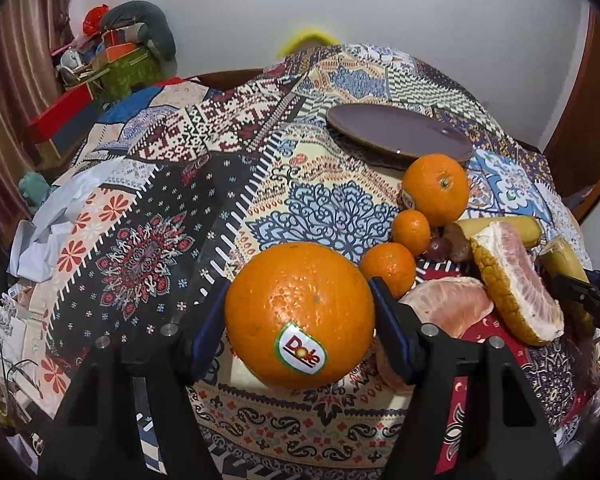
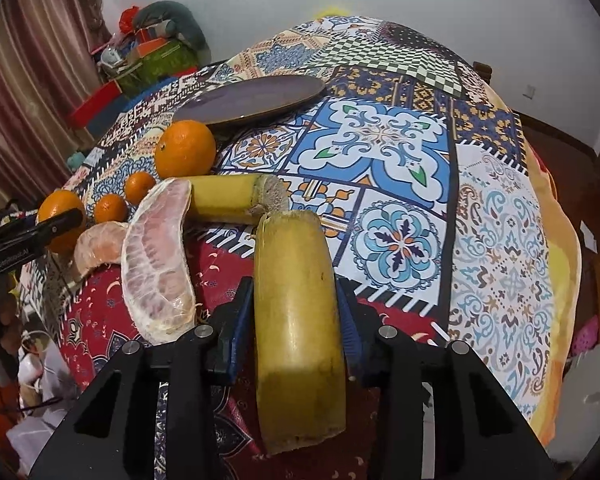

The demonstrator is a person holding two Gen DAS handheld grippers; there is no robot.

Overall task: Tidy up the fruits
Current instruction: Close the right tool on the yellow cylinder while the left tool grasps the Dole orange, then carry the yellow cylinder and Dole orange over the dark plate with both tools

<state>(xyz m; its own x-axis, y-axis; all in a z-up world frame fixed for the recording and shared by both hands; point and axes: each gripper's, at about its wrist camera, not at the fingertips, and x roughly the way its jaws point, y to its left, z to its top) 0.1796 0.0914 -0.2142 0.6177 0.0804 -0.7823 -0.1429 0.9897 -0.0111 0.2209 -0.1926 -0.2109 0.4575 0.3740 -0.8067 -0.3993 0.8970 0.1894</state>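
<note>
Gripping a banana piece point(image 2: 298, 332), the right tongs point(image 2: 296, 344) hold its long axis pointing away, cut end forward. Left tongs point(image 1: 298, 312) clench a stickered orange point(image 1: 299, 314). Plate point(image 2: 252, 100) beyond; bare surface point(image 2: 500, 240) rightward.

Dole-stickered orange point(image 1: 300, 314) sits clamped at 6 o'clock; cut banana piece point(image 2: 298, 332) stands gripped likewise; brown plate point(image 1: 400, 134) lies at 1 o'clock.
</note>
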